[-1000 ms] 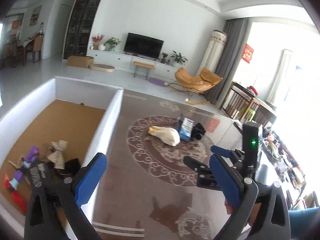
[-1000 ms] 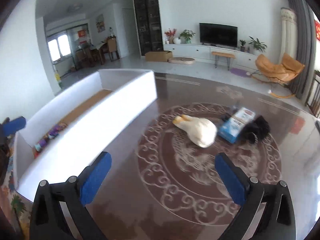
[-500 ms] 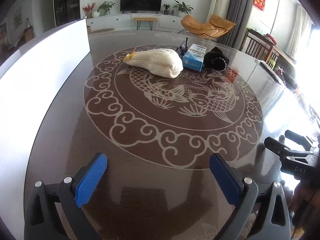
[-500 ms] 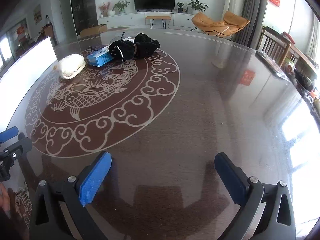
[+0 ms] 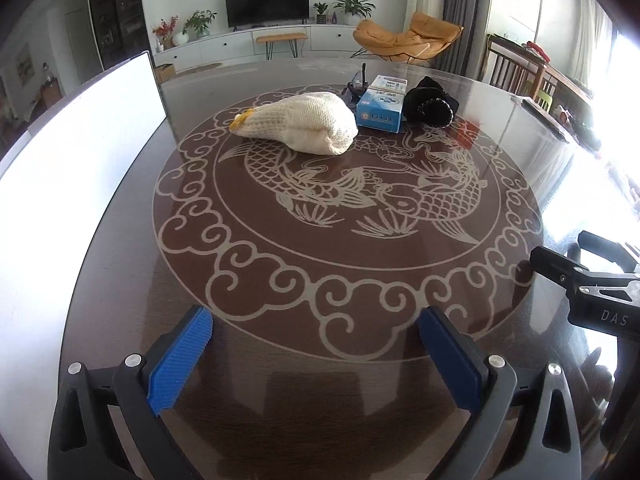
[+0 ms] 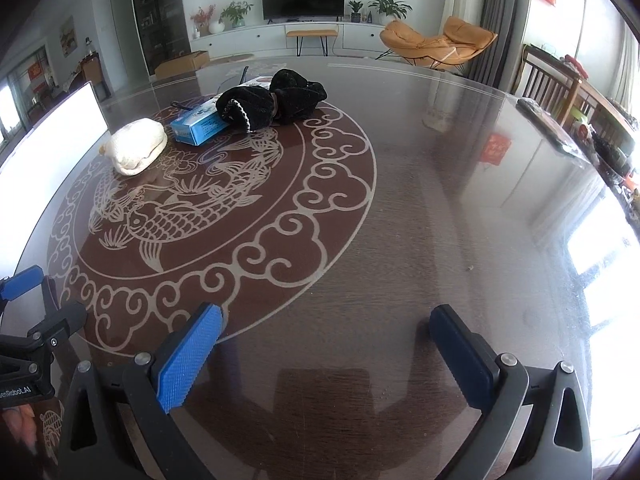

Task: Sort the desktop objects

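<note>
Cream knitted fabric, rolled into a plump bundle with a yellow tip (image 5: 298, 128), is seen lying on the dark glossy round table with a pale carp-and-cloud pattern (image 5: 360, 240), well ahead of the left tongs (image 5: 314, 354) and slightly to their left. Just beside it, further on and to the right, a blue and white cardboard box (image 5: 380, 110) is placed, and touching that box on its far right side a black fuzzy cloth item with pale trim (image 5: 430, 104) is found. From the right tongs (image 6: 326, 354) the same cluster is viewed far ahead and to the left: bundle (image 6: 138, 146), box (image 6: 200, 124), black cloth (image 6: 272, 98). Both pairs of tongs are held spread wide above the tabletop, blue ribbed pads (image 5: 180, 360) apart, nothing pinched between them. A tall white panel (image 5: 80, 152) is stood along the table edge to the left of the left tongs. The right tongs are glimpsed at the right margin of the left view, near the table edge.
</note>
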A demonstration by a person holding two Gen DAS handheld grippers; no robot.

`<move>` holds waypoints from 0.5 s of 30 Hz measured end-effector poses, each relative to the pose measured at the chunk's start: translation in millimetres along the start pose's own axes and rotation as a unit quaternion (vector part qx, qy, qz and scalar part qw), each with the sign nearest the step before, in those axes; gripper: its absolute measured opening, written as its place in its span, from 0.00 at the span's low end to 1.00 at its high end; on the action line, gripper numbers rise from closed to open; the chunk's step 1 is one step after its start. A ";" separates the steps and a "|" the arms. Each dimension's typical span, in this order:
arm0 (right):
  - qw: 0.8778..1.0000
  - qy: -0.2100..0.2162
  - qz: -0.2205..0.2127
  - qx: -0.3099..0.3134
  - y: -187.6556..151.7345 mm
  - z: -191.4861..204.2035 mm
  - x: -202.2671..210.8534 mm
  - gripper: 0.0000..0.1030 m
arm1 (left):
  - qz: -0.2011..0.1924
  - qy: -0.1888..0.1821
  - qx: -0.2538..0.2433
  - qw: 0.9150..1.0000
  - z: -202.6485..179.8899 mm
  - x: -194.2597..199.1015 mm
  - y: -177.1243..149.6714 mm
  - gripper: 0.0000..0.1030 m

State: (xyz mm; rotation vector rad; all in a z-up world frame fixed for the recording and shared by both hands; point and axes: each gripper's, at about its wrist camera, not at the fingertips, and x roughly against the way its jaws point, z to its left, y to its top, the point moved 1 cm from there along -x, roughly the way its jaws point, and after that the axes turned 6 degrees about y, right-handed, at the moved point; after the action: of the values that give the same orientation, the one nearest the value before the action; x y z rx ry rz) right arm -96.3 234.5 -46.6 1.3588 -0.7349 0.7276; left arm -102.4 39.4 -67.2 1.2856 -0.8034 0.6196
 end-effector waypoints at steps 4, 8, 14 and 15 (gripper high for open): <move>1.000 0.000 0.000 0.000 0.1 0.2 0.1 1.00 | 0.000 0.000 0.000 1.000 0.3 -0.1 -0.3 1.00; 1.000 0.000 0.000 0.000 0.0 0.1 -0.2 1.00 | 0.000 0.000 0.000 1.000 1.5 -0.3 -0.8 1.00; 1.000 0.000 0.000 0.000 -0.1 0.1 -0.3 1.00 | 0.000 0.000 -0.001 1.000 0.7 -0.8 -0.4 1.00; 1.000 0.000 0.000 0.000 -0.1 0.1 -0.4 1.00 | 0.000 0.000 -0.001 1.000 1.0 -0.8 -0.6 1.00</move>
State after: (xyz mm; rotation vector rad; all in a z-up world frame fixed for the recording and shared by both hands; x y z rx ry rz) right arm -96.5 234.4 -46.9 1.3586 -0.7343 0.7273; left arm -102.5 38.4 -68.0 1.2847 -0.8030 0.6189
